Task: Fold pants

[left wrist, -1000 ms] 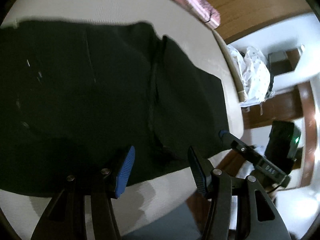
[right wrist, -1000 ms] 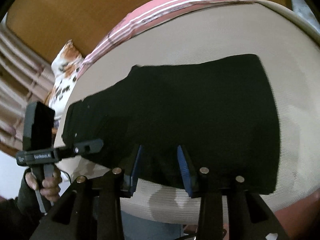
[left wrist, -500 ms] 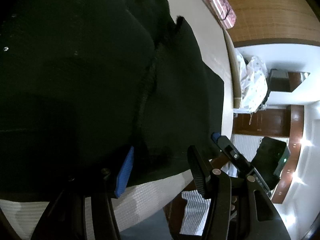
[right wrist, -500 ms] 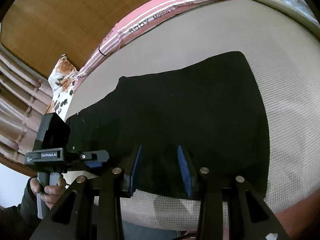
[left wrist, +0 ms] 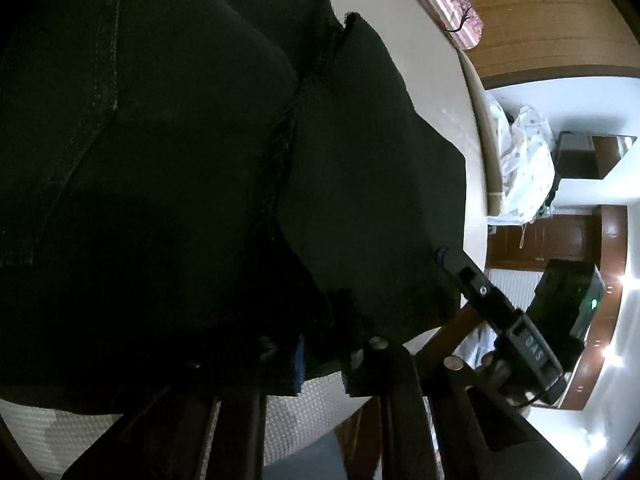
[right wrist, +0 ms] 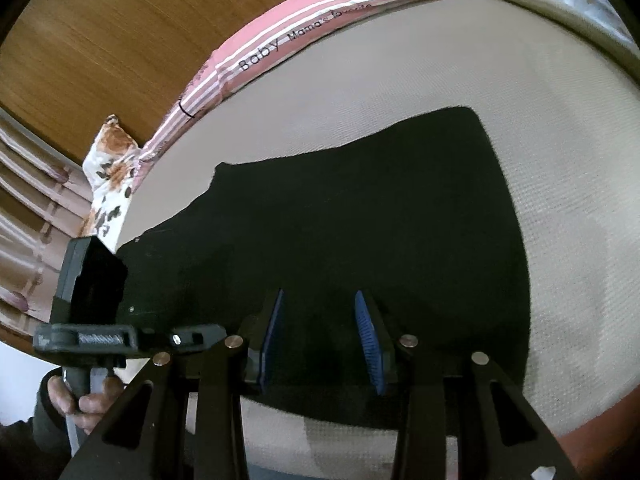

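Clamping onto the near hem of the black pants [left wrist: 208, 152], the left gripper [left wrist: 320, 356] has just snapped together — a second ago its fingers stood wide apart over the same edge, and dark cloth now bunches between them. Ahead of the fingertips the garment spreads across the pale mattress [left wrist: 436, 60], a seam running away from the pinch. In the right wrist view, the right gripper [right wrist: 320, 336] hangs with its blue pads [right wrist: 366, 332] part-way apart, unchanged, over the pants [right wrist: 360, 220] — whether they touch the cloth beneath cannot be told. Off to its left, a hand [right wrist: 86, 398] holds the other tool. Judged from this, one edge is secured and the lift-and-fold awaits the right's grip.
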A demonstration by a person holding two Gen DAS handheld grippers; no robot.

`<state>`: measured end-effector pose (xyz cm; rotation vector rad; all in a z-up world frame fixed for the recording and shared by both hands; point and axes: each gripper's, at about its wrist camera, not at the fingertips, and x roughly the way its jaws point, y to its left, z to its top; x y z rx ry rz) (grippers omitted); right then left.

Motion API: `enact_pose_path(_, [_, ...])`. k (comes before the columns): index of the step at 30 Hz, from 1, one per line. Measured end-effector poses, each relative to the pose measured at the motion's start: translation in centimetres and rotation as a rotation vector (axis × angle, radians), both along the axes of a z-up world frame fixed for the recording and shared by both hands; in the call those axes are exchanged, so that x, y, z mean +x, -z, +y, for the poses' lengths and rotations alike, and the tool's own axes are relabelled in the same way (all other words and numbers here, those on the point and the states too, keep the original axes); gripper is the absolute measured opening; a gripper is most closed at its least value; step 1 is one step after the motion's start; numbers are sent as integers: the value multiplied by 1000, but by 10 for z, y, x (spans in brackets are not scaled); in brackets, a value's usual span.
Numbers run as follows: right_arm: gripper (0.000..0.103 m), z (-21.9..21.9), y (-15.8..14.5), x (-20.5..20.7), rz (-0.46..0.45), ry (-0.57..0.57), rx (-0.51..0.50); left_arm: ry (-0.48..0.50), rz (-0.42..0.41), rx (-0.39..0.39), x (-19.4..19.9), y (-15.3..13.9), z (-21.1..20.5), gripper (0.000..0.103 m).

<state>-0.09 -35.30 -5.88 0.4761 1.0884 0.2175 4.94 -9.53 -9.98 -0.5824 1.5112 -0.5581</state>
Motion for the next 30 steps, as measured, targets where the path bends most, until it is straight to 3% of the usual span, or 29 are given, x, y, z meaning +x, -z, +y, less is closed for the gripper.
enact_pose_path(6, [37,-8,6,-1,27,37,-24,60,-123,56,-13,-16,-1,9])
enact_pose_path(14, [36,-3,13,-4,38,21,-57,52,-117,51,-9,-3,12,9])
enact_pose_path(22, [36,8,8,6,19,-3,-185,97,-181,117,-11,-11,12,18])
enact_pose_path(30, [36,21,0,28,-24,-12,-364,98,-262,241,-13,-18,22,18])
